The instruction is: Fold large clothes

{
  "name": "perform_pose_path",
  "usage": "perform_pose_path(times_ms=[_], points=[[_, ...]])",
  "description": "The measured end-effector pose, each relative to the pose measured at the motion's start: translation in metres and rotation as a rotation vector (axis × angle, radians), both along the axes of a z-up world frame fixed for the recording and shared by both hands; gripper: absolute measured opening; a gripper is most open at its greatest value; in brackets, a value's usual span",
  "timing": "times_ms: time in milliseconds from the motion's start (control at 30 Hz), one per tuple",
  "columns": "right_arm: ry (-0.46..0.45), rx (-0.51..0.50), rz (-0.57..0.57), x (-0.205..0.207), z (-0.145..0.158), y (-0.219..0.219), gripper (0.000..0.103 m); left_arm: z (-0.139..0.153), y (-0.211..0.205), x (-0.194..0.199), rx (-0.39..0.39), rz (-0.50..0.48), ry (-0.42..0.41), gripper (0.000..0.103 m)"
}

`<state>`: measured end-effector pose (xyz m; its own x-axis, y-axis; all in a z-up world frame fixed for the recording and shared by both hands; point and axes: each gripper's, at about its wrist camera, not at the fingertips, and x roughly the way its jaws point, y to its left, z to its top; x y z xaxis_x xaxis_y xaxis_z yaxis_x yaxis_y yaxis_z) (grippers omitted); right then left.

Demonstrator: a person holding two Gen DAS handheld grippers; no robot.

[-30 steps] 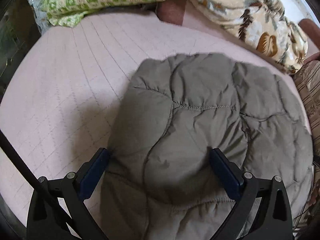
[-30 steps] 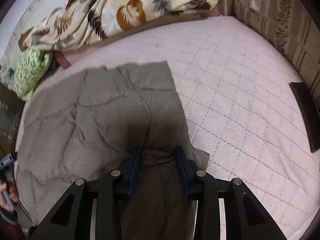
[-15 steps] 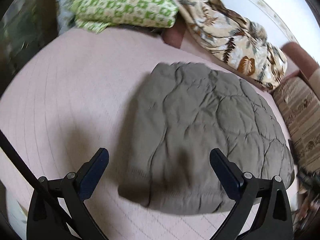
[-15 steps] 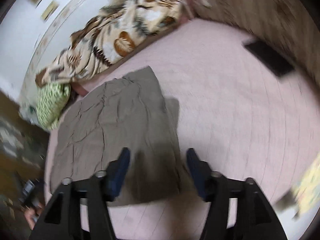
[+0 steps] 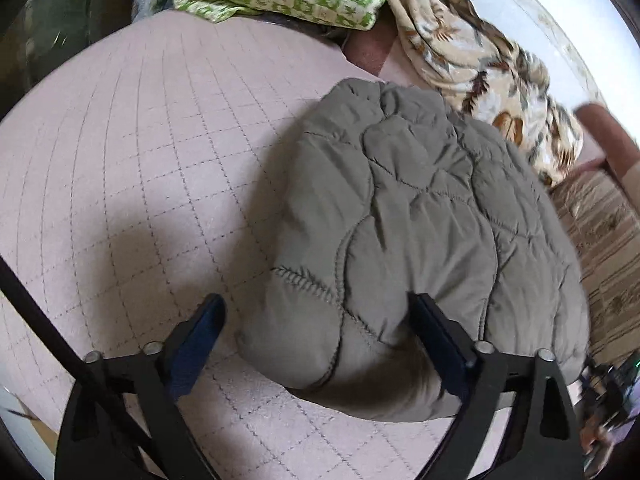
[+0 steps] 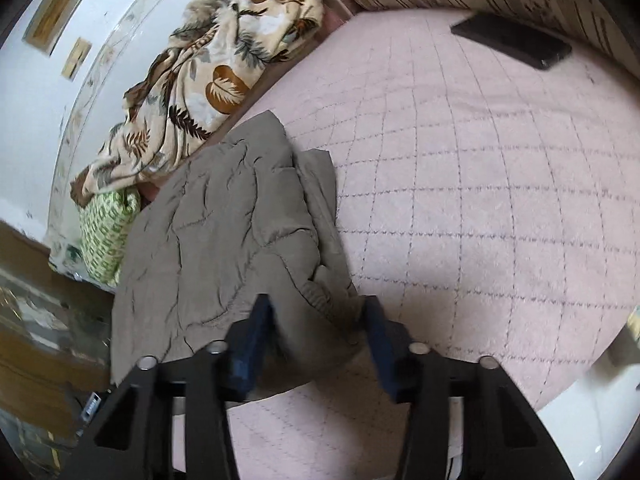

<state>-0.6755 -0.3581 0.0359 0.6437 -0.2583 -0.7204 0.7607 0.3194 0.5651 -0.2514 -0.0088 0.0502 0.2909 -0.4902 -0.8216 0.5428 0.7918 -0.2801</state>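
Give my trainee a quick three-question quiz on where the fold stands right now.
1. True or false: the jacket lies on the pink quilt.
2. The dark flat item lies: A) on the jacket B) apart from it, on the far quilt C) in a gripper.
3. Which blanket lies nearer the jacket's far edge, the leaf-print or the green checked?

Key: 1 true; 2 B; 3 leaf-print.
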Motion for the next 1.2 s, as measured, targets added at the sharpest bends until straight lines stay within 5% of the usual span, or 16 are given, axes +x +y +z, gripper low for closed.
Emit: perform_pose_path(times_ms=[133,333,567,733,933,1200], points=[[0.137,-0.073,0.033,0.014,-0.001,0.003,0.043,-0.005,-0.01,-0.004,0.078,-0.026,-0.049,0.092],[0.152,-0.067,0.021,0.008,-0.004,-0.002,0.053,-0.005,0.003,0.003,0.019,-0.01,0.0,0.093],[0.151,-0.397,-0.018,0.002,0.053,0.046,0.055,0.045,0.029,-0.034,-0.057,0.046,-0.276,0.093],[0.159,-0.567,0.124,0.047,0.066,0.083,0.055,0.059,0.003,-0.071,-0.092,-0.049,-0.367,0.093],[0.209,-0.595,0.258,0.095,0.048,0.104,0.055,0.042,-0.054,-0.103,-0.002,-0.194,-0.382,0.093],[0.334,-0.513,0.304,0.127,0.014,0.103,0.058,0.012,-0.084,-0.102,0.134,-0.206,-0.369,0.096]])
